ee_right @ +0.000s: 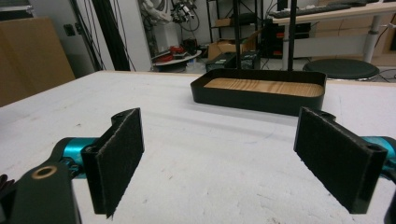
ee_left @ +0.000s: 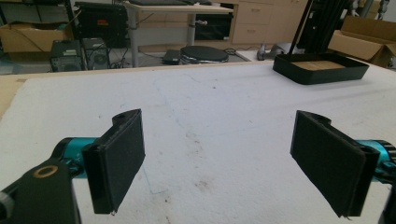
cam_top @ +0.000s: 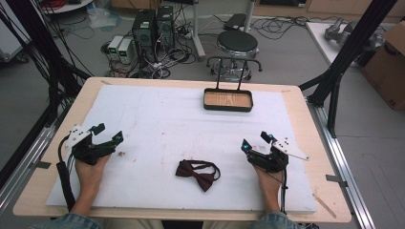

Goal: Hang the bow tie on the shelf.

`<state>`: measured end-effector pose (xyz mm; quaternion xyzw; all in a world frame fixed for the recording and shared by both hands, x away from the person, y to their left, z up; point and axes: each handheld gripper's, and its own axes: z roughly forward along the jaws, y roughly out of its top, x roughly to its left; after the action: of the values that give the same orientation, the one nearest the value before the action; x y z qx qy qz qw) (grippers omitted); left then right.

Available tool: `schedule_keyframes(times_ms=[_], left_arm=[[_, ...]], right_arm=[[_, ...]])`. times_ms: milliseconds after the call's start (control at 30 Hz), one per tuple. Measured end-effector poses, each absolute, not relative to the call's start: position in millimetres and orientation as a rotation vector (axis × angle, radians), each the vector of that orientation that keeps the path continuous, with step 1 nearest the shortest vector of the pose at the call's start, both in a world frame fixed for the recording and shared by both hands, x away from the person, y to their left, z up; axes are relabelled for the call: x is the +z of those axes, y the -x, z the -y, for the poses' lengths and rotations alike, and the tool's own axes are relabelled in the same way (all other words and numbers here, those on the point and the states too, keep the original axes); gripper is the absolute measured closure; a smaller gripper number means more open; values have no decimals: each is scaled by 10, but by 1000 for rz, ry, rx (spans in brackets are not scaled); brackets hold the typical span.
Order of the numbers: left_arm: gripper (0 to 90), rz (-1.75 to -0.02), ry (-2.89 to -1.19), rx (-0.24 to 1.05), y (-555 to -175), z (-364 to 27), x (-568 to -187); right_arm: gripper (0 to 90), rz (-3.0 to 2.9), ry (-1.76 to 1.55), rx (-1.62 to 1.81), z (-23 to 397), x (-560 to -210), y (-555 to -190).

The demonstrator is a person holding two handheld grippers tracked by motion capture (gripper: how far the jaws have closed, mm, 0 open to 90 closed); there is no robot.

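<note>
So the bow tie (cam_top: pixel 198 172) is lying flat on the white mat (cam_top: pixel 157 119), dark maroon, with its thin strap looped out to one side. It sits between the two grippers, a bit nearer the right gripper (cam_top: pixel 257 141) than the left gripper (cam_top: pixel 109 133), and slightly closer to the person than either set of jaws. Neither one touches it.

Both grippers rest low on the mat with jaws spread wide and nothing between the pads. The space between them and the tie looks clear, just some brown smudges on the mat.

Well ahead of the right gripper is a black tray (cam_top: pixel 228 107) with a wooden floor and two upright posts.
</note>
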<state>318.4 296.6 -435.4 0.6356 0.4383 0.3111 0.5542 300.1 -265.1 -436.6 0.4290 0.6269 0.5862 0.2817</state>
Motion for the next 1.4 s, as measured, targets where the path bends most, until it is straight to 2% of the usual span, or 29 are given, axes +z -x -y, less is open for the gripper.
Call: schedule_keyframes(times_ms=[567, 1200, 1233, 1400], left_arm=[[183, -1037, -1497, 730, -3193, -2968, -4360], [192, -1036, -1498, 731, -3203, -2962, -4367], [192, -1037, -1499, 734, -3202, -2960, -4366], [192, -1037, -1502, 732, -3201, -2961, -4366]], right_arm=[[168, -1737, -1119, 1578, 2605, -4376, -3017], [180, -2009, -921, 1598, 2331, -4403, -3035], [212, -2042, -897, 1608, 2297, -4404, -3025], [214, -2114, -835, 1641, 2192, -4412, -3009]])
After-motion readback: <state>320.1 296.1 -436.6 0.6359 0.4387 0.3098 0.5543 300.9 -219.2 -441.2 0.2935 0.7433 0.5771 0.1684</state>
